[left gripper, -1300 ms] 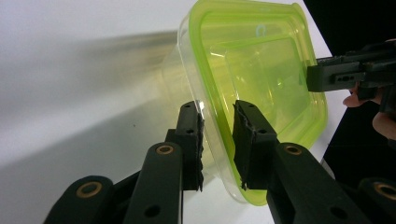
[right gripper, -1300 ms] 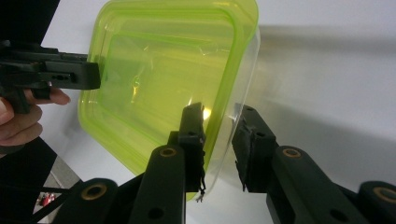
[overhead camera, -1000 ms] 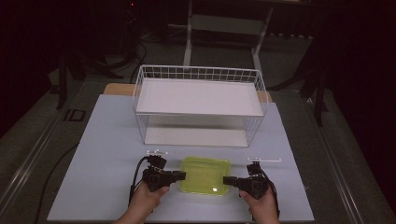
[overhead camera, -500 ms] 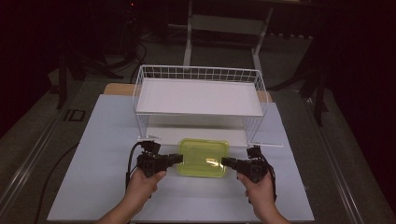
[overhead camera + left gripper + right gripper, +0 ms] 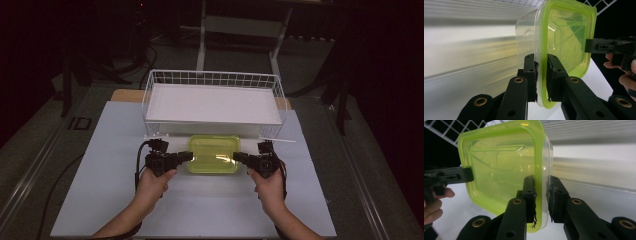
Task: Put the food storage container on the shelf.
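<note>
Left tool (image 5: 186, 156) pinching left short edge of lidded container (image 5: 212, 154), jaws pressed on green lid rim. Am holding container between both tools, over surface (image 5: 110, 150), just in front of wire basket (image 5: 212, 80). Container's long axis running left-right, 1 tool at each end, both hands equally near. Container looking empty through clear wall; basket holding just a white liner. Basket lying straight ahead of container, so next move, I judge, is lifting forward over near rim. Right tool (image 5: 239, 158) gripping right short edge.
</note>
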`<move>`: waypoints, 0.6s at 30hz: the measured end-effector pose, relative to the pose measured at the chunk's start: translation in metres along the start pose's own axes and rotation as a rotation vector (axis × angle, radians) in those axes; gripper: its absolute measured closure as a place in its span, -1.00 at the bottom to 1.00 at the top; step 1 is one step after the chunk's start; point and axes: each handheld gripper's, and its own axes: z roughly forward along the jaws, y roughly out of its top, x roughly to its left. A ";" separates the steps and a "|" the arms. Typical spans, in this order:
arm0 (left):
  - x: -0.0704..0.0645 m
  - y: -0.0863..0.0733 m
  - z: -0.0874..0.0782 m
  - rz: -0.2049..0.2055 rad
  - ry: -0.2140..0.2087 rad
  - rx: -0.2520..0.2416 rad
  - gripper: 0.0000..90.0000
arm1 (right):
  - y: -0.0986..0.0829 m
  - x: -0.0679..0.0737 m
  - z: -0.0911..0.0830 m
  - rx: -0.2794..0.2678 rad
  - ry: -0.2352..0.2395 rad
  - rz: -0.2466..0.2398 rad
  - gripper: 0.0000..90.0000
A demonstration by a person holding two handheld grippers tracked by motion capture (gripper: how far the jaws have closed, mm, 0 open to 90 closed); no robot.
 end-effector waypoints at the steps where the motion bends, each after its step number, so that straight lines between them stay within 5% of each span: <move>1: 0.002 0.000 0.002 0.004 0.001 0.000 0.79 | 0.001 -0.002 0.003 -0.001 -0.005 0.002 0.72; 18: 0.033 0.005 0.042 -0.036 0.041 0.009 0.79 | 0.006 -0.026 0.040 0.003 -0.075 0.046 0.71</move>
